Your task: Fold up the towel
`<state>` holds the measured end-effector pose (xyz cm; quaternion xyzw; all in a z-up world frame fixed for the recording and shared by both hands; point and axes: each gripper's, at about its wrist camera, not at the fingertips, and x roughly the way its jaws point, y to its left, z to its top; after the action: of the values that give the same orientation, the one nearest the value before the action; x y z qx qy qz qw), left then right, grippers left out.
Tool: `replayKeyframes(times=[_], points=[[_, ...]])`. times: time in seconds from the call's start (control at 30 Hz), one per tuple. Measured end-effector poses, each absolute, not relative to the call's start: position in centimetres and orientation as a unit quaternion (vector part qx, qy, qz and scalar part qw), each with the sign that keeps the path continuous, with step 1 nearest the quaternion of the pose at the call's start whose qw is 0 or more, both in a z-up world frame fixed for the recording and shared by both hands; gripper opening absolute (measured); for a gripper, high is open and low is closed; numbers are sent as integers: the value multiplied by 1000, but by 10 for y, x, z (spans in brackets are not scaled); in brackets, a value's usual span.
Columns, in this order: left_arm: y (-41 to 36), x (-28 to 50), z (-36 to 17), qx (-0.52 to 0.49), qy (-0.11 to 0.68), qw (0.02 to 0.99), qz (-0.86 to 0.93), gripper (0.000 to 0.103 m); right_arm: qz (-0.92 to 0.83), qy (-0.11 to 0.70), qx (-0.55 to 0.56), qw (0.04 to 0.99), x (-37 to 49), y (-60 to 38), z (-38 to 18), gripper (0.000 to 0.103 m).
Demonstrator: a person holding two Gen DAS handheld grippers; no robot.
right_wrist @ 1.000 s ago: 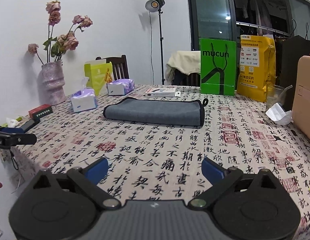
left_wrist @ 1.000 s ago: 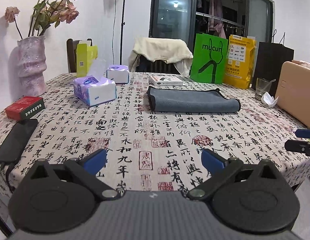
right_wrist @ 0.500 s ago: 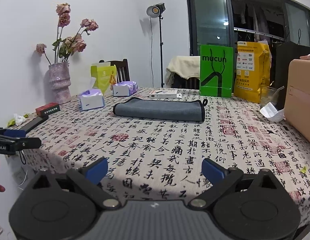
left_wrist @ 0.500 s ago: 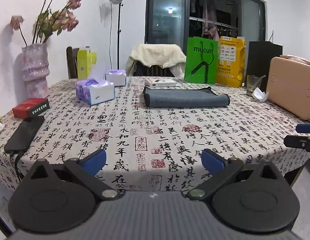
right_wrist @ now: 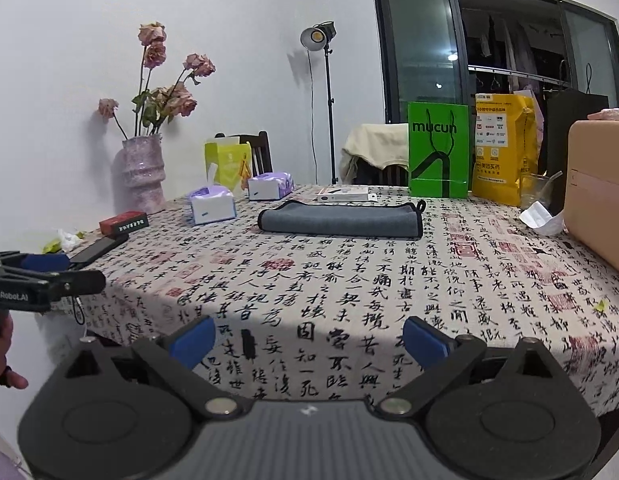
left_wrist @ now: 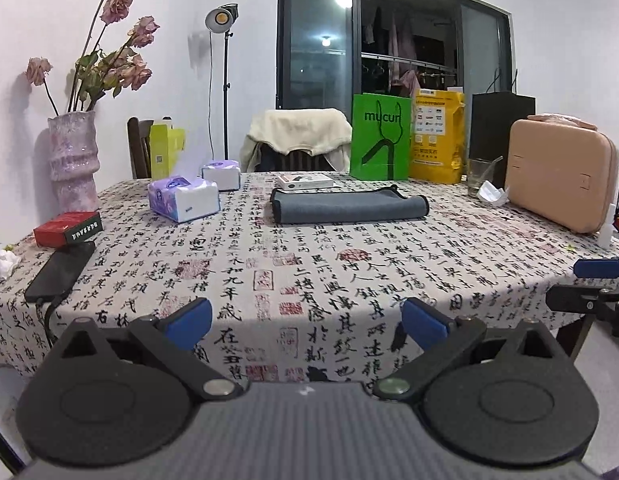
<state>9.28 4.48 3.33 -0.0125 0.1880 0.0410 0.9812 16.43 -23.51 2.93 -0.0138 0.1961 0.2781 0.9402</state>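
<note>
A grey towel [left_wrist: 349,208] with a black edge lies folded flat on the far middle of the table; it also shows in the right wrist view [right_wrist: 341,220]. My left gripper [left_wrist: 307,322] is open and empty, held off the table's near edge, far from the towel. My right gripper [right_wrist: 307,338] is open and empty, also back off the near edge. The right gripper's fingers [left_wrist: 589,276] show at the right edge of the left wrist view. The left gripper's fingers [right_wrist: 49,272] show at the left edge of the right wrist view.
The table [left_wrist: 309,264] has a calligraphy-print cloth. On it stand tissue packs [left_wrist: 184,199], a red box [left_wrist: 68,229], a phone [left_wrist: 61,269], a vase [left_wrist: 74,160], a white box [left_wrist: 305,181], green [left_wrist: 381,136] and yellow [left_wrist: 437,136] bags, a glass [left_wrist: 479,172] and a pink case [left_wrist: 561,184].
Both grippers have drawn back from the table and now sit lower, off its near edge. The towel has not moved. Both stay open.
</note>
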Motion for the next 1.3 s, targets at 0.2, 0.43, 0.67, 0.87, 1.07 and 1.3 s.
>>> replayKeyframes(times=[0.2,0.43,0.67,0.87,1.07,1.3], points=[[42,77,30,-26,191,980,41,103,277,194,-2,941,143,-242,29,101],[40,60,26,-25,193,979,53,103,277,199,6,940,122,-252,23,101],[36,46,25,-9,189,980,55,103,269,195,13,943,106,-259,16,101],[27,28,16,-7,189,981,40,103,263,187,-10,947,85,-252,8,101],[17,12,8,-5,198,980,21,103,267,178,-27,947,64,-247,8,101],[12,0,5,-13,202,979,22,103,265,175,-35,948,45,-246,10,101]])
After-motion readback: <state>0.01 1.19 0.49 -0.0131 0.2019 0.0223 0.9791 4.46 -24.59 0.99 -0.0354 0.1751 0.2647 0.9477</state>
